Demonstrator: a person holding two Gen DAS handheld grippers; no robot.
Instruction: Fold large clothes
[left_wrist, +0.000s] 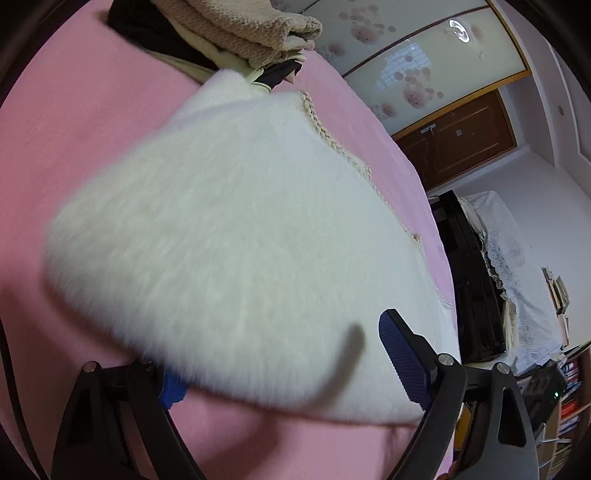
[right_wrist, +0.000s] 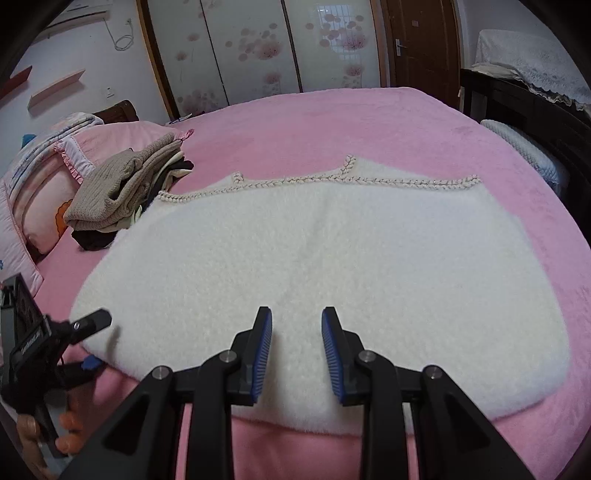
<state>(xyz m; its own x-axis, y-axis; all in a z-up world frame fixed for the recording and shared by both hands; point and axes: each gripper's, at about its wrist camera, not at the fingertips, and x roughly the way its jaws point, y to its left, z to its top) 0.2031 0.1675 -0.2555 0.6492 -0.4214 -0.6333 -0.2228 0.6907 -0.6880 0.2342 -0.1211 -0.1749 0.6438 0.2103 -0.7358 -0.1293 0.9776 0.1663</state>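
Note:
A large white fluffy garment (right_wrist: 314, 258) with a braided cream trim (right_wrist: 314, 181) along its far edge lies flat on the pink bed (right_wrist: 332, 122). My right gripper (right_wrist: 296, 332) is open and empty, its blue pads above the garment's near edge. My left gripper (right_wrist: 92, 339) is open at the garment's near left corner, one finger above the cloth and the blue-padded one below it. In the left wrist view the garment (left_wrist: 240, 229) fills the middle, and the left gripper (left_wrist: 280, 369) straddles its near edge, the left finger partly hidden under the cloth.
A stack of folded clothes (right_wrist: 125, 192) topped by a beige knit sits at the garment's far left, next to pink pillows (right_wrist: 44, 184). A dark piano (left_wrist: 469, 273) with a lace cover stands right of the bed. Wardrobe doors (right_wrist: 258, 48) and a brown door (right_wrist: 417, 40) lie beyond.

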